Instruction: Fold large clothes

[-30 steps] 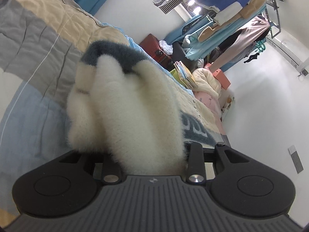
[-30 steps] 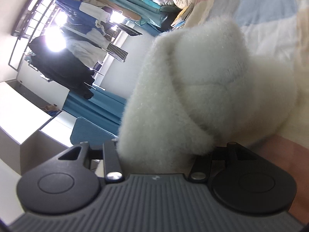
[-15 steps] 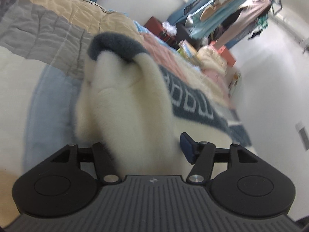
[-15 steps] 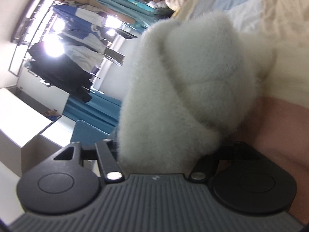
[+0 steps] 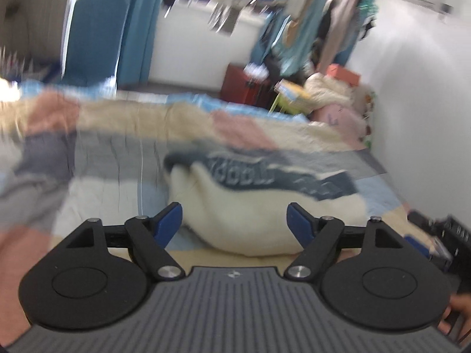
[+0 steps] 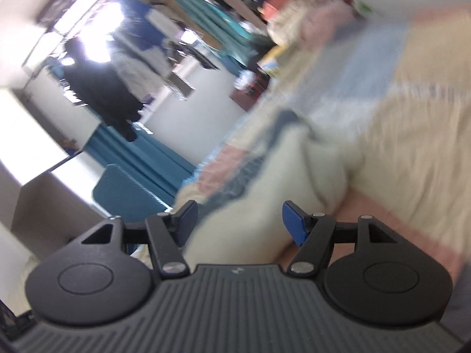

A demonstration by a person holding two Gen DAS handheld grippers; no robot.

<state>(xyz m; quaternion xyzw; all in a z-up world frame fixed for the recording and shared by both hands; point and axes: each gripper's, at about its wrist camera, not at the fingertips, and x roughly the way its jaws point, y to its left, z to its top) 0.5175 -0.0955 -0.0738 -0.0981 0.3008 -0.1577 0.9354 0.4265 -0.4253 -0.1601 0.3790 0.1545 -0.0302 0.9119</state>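
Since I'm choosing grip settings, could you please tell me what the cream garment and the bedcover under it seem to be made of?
Cream garment: probably thick fleece or plush, matte; it lies in soft, puffy folds, with a dark blue patterned band. Bedcover: likely quilted cotton patchwork, matte; stitched seams and fine wrinkles show between its coloured blocks.

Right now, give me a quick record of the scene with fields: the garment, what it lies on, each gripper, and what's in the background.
garment: fluffy cream fleece garment with a dark blue lettered band, bunched in a heap, not held
surface: patchwork quilt in beige, pink, grey and light blue, garment resting on it
left gripper: left gripper jaws opening, nothing between the pads, garment lies beyond them
right gripper: right gripper open, pads clear of the fleece
background: hanging clothes and a teal curtain, blurred
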